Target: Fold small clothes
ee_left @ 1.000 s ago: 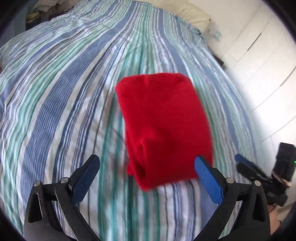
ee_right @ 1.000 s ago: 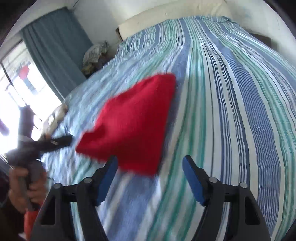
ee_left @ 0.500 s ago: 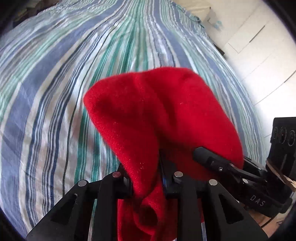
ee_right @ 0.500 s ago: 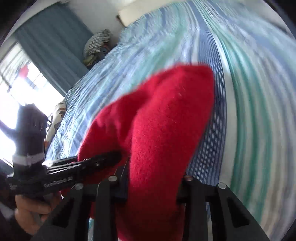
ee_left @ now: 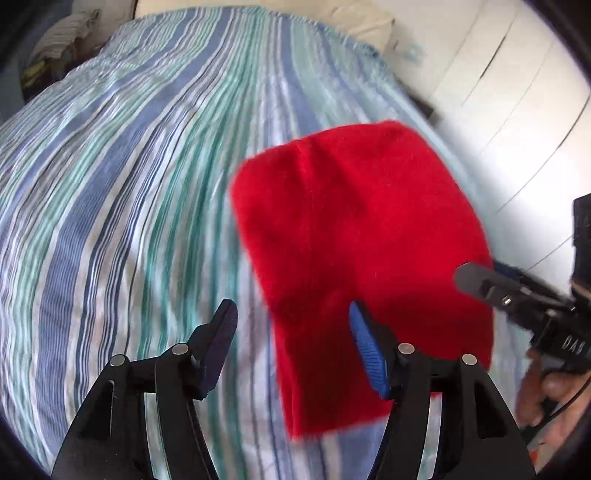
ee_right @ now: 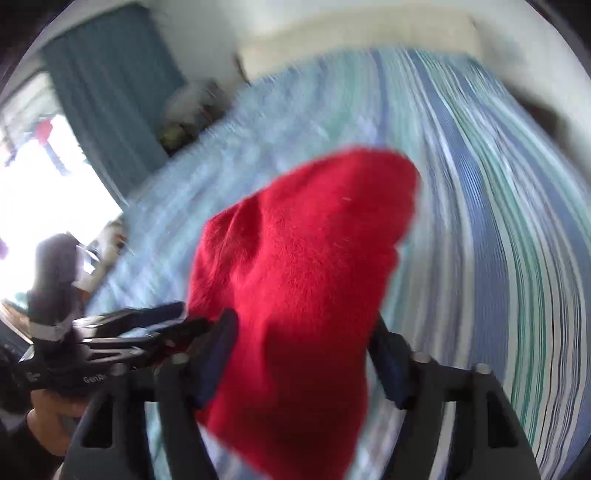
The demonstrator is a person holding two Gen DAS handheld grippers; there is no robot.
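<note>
A folded red fleece garment lies on the striped bed. My left gripper is open; its left pad hangs over bare sheet and its right pad sits at the garment's near left edge. In the right wrist view the red garment fills the space between the spread fingers of my right gripper, which is open around it. The right gripper also shows in the left wrist view, at the garment's right edge. The left gripper shows in the right wrist view, at the garment's left side.
The bed has a blue, teal and white striped cover. A pillow lies at the head. White wardrobe doors stand to the right. A teal curtain and bright window are on the left, with a pile of clothes nearby.
Half a second ago both grippers were shut on the red garment and held it up. Now both have opened and drawn back, and the garment lies folded on the bed.
</note>
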